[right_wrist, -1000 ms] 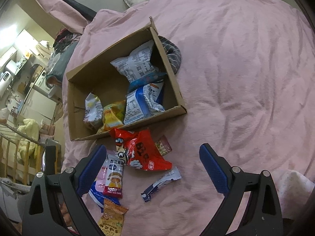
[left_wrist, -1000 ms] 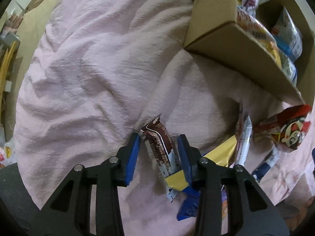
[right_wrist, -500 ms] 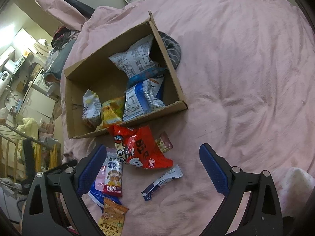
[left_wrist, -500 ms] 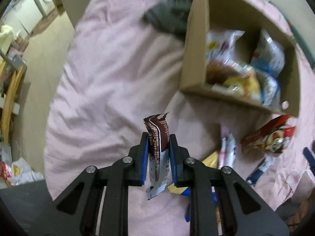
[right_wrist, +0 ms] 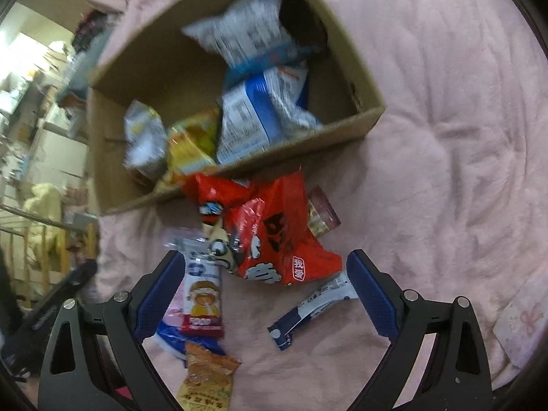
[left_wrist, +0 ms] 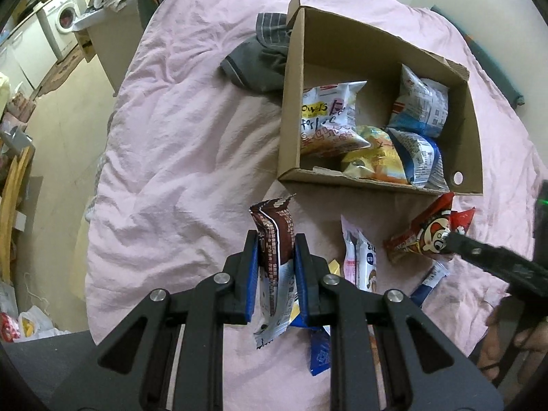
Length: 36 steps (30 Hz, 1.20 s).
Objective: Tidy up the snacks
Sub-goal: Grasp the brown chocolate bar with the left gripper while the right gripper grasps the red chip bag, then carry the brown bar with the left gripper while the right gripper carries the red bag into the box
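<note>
While left gripper (left_wrist: 275, 253) clamps brown snack bar (left_wrist: 274, 236), right gripper (right_wrist: 263, 281) gapes wide.

Left wrist view sharp, even indoor light, soft shadows inside cardboard box (left_wrist: 376, 185) ahead of jaws. Right wrist view motion-blurred, worst on box (right_wrist: 236, 167) beyond jaws; blown-out bright patch far left. Heavy fisheye bending, dark vignette at corners of both.

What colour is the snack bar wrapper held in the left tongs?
Dark brown at the top, white lower down: snack bar wrapper, clearest in the left wrist view.
</note>
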Each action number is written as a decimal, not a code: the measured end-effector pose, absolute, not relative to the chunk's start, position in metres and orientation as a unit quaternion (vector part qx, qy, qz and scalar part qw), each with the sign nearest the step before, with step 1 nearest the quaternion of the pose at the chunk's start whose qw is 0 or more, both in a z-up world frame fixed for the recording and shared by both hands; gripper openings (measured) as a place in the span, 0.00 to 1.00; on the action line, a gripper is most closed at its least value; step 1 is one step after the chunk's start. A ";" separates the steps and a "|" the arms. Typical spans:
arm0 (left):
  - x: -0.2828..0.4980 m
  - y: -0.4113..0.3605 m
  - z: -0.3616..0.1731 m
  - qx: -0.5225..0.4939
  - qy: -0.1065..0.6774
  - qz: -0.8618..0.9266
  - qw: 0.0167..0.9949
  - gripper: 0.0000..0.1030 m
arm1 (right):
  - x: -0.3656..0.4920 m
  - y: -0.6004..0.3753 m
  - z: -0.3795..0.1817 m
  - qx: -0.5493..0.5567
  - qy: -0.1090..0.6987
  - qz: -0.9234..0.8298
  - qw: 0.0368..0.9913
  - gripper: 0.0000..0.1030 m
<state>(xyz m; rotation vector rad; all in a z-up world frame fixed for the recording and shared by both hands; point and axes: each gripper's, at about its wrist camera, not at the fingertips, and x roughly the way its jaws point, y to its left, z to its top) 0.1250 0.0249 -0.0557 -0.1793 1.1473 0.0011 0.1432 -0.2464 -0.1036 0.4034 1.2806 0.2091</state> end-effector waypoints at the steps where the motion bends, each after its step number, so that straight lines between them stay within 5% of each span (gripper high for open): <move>1: 0.125 0.026 -0.056 -0.088 0.543 0.000 0.835 0.16 | 0.145 -0.243 -0.107 0.177 0.596 0.093 0.777 0.95; 7: 0.123 0.034 -0.059 -0.097 0.545 0.001 0.833 0.16 | 0.153 -0.223 -0.125 0.147 0.619 0.094 0.766 0.93; 11: 0.123 0.036 -0.059 -0.100 0.545 0.001 0.833 0.15 | 0.154 -0.219 -0.126 0.140 0.618 0.094 0.768 0.80; 14: 0.123 0.035 -0.059 -0.098 0.546 -0.001 0.832 0.16 | 0.155 -0.217 -0.126 0.134 0.619 0.098 0.767 0.55; 16: 0.122 0.032 -0.059 -0.092 0.544 -0.002 0.834 0.16 | 0.154 -0.218 -0.124 0.131 0.616 0.100 0.770 0.50; 36: 0.126 0.022 -0.067 -0.071 0.538 0.022 0.840 0.16 | 0.123 -0.250 -0.082 0.157 0.583 0.169 0.779 0.48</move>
